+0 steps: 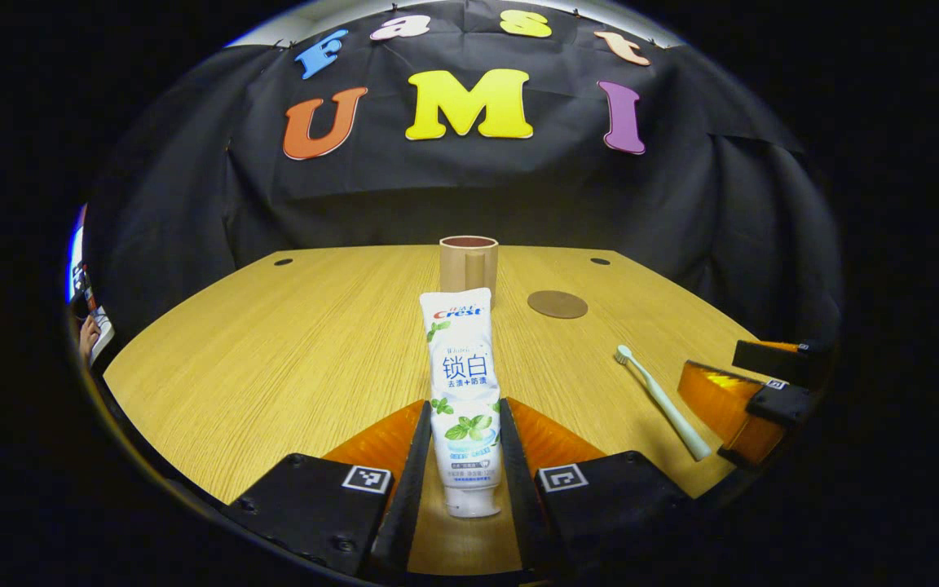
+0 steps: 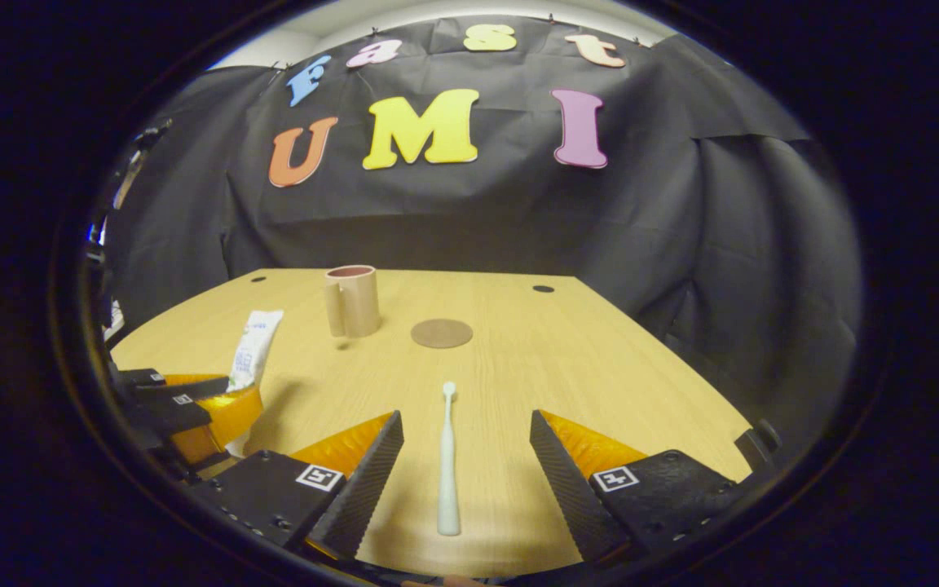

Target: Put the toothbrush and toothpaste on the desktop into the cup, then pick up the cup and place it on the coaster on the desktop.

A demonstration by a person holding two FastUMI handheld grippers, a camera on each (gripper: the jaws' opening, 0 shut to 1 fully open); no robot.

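Evidently the left gripper [image 1: 461, 456] had its jaws pressed against both sides of the toothpaste [image 1: 463, 383], near the cap end of the tube, with the crimped tail pointing away toward the cup [image 1: 469, 267]. In the right gripper view the tube [image 2: 256, 346] rose at a slant from that gripper [image 2: 192, 408], so it looked lifted clear of the bench [image 1: 290, 350] at its far end, though whether the cap end touched the wood could not be told. The tube was soft plastic and probably light; a hard squeeze would likely dent it or push paste toward the cap, so a hold low down by the stiffer shoulder seemed the sound place. The right gripper [image 2: 465, 481] had its jaws spread wide on either side of the toothbrush [image 2: 447, 456], which lay flat on the bench with its head pointing away; neither finger touched it. The brush was thin, stiff and light, and lying so low it would likely be fiddly to pinch; the thicker handle near the tail seemed the best place to grip. The cup stood upright toward the far side, handle facing near, and the coaster [image 2: 441, 333] lay just to its right, bare. The cup looked rigid and smooth, best taken across its wall or rim.
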